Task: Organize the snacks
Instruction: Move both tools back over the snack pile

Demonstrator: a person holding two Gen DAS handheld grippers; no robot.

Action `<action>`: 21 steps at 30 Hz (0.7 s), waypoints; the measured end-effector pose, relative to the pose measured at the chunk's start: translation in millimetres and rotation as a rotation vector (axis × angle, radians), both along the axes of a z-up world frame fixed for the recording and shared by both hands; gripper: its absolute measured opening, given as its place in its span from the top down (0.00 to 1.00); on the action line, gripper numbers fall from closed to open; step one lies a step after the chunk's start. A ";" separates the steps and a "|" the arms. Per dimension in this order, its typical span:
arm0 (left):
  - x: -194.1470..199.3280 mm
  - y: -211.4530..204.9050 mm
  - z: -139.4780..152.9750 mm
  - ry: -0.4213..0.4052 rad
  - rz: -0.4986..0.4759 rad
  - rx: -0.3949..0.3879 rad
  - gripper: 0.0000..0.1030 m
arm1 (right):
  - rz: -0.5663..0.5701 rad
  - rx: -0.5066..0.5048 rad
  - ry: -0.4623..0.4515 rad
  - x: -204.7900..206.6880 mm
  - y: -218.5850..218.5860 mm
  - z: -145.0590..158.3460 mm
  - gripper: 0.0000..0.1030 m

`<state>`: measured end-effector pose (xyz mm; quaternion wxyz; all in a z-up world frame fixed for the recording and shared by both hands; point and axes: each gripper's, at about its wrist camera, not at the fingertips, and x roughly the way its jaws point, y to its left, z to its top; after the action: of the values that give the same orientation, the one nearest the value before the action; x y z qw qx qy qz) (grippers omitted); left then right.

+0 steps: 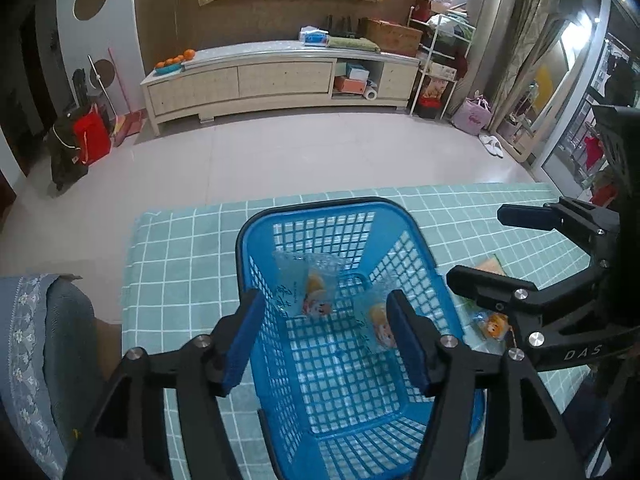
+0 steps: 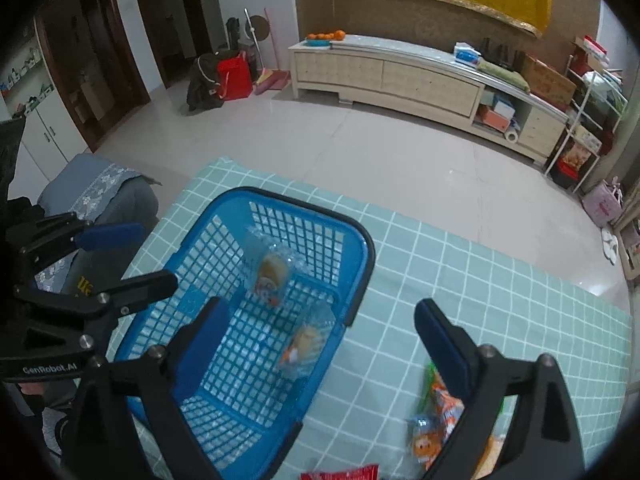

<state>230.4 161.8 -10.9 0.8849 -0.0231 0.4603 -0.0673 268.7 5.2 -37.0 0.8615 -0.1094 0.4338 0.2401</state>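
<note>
- The snack packets [image 2: 434,412] left to sort lie on the worktop [image 2: 480,288] just right of the blue basket [image 2: 362,264]: small clear pouches with orange printing, beside a green-edged one and a red wrapper [image 2: 340,473] at the frame's bottom edge.
- They look light, crinkly and soft; the film is probably slippery, and the contents may crush, so a gentle pinch across a pouch's middle or on a sealed end seems safest.
- Two like pouches [image 1: 308,292] already lie inside the basket, one toward the far wall, one nearer the right wall.
- The right hand-held gripper [image 2: 320,340] stands wide, nothing between its pads, spanning the basket's right rim.
- The left hand-held gripper [image 1: 326,336] hangs over the basket, jaws parted about halfway, empty.
- No earlier view is given.
</note>
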 end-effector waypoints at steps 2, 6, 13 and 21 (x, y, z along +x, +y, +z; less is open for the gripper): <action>-8.1 -2.5 6.3 -0.009 0.002 -0.006 0.41 | -0.008 0.014 -0.003 -9.0 -5.8 7.6 0.07; -27.9 -12.6 22.8 -0.039 -0.004 -0.005 0.38 | -0.024 0.030 -0.015 -26.9 -19.7 21.7 0.07; -62.0 -37.2 42.0 -0.095 -0.026 0.013 0.30 | -0.046 0.036 -0.027 -61.4 -50.6 36.3 0.07; -91.1 -73.3 53.4 -0.143 -0.091 0.051 0.25 | -0.075 0.033 -0.021 -90.9 -92.6 40.5 0.07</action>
<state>139.3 88.5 42.5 0.9118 0.0251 0.3982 -0.0970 177.8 -87.4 3.5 0.8761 -0.0816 0.4244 0.2135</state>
